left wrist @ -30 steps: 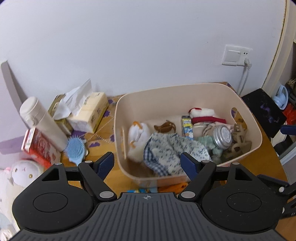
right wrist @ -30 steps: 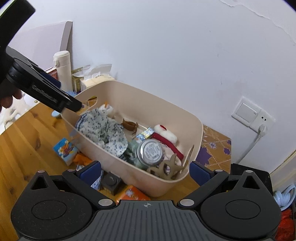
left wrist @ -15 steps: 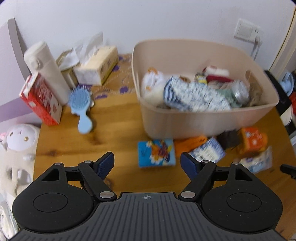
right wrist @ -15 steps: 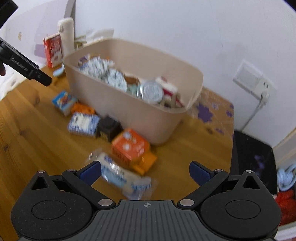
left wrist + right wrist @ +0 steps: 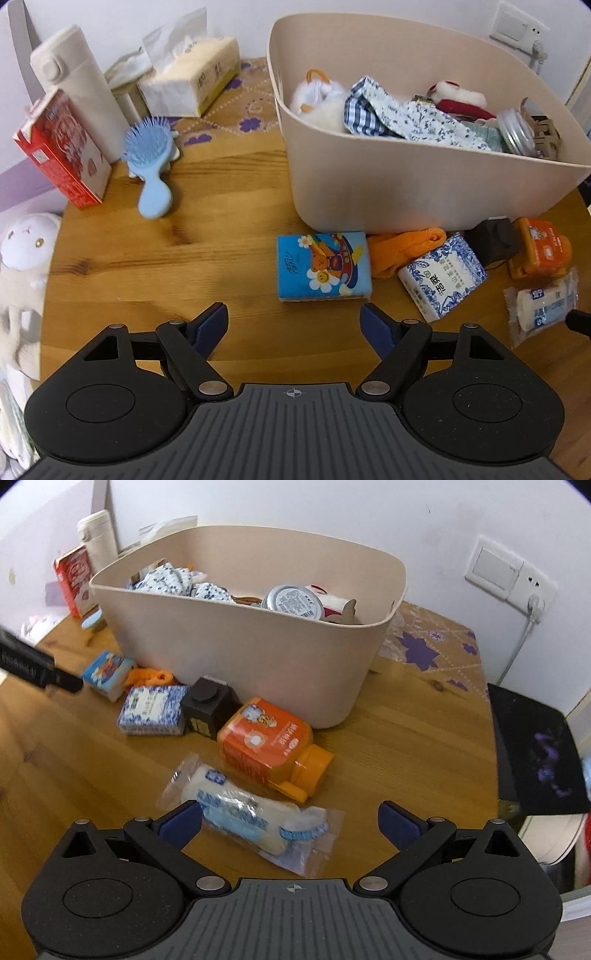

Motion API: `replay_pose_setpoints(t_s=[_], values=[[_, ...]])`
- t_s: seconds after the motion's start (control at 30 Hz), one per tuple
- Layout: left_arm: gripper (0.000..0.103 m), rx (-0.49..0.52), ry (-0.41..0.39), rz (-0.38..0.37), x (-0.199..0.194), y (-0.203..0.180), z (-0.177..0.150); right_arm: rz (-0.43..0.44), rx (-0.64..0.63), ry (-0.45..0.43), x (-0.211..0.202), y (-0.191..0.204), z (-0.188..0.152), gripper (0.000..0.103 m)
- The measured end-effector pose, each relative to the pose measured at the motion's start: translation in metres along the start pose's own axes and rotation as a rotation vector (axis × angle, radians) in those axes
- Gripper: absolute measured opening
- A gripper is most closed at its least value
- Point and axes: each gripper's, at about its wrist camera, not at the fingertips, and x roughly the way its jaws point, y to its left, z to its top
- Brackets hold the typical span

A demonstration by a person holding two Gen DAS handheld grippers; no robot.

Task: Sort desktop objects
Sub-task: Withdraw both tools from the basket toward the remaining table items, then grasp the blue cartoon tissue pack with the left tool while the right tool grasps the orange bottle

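Wooden table [image 5: 221, 229] carries a beige bin [image 5: 424, 177] at upper right; both the left gripper [image 5: 294, 317] and right gripper [image 5: 290, 818] hang with jaws released, empty, above scattered packets.

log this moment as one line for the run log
left tool: open, empty, above cartoon tissue pack | right tool: open, empty, over clear-wrapped packet | bin: part filled

Both tongs stood wide open and held nothing. The left tongs [image 5: 293, 319] pointed toward twelve o'clock above the desk; the right tongs [image 5: 291, 821] did likewise, their blue-padded fingers [image 5: 397, 821] spread apart.
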Motion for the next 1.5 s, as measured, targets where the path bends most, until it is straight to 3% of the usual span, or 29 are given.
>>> replay_pose_setpoints(t_s=[0.57, 0.73, 1.1, 1.23, 1.3, 1.37, 1.5], values=[[0.080, -0.079, 0.032, -0.030, 0.040, -0.011, 0.008, -0.014, 0.173, 0.019, 0.051, 0.012, 0.019, 0.103], [0.082, -0.072, -0.010, -0.007, 0.043, -0.011, 0.009, -0.038, 0.201, -0.023, 0.057, 0.017, 0.019, 0.103], [0.083, -0.075, -0.079, 0.007, 0.046, -0.011, 0.006, -0.069, 0.145, -0.025, 0.069, 0.018, 0.024, 0.103], [0.079, -0.067, -0.077, 0.001, 0.045, -0.010, 0.004, -0.089, 0.196, -0.048, 0.064, 0.012, 0.021, 0.091], [0.074, -0.069, -0.080, 0.004, 0.044, -0.010, 0.003, -0.095, 0.200, -0.052, 0.062, 0.011, 0.021, 0.081], [0.067, -0.067, -0.087, 0.003, 0.041, -0.012, 0.001, -0.095, 0.202, -0.050, 0.060, 0.011, 0.020, 0.081], [0.065, -0.044, -0.081, -0.018, 0.038, -0.015, 0.000, -0.079, 0.216, -0.048, 0.057, 0.009, 0.019, 0.080]])
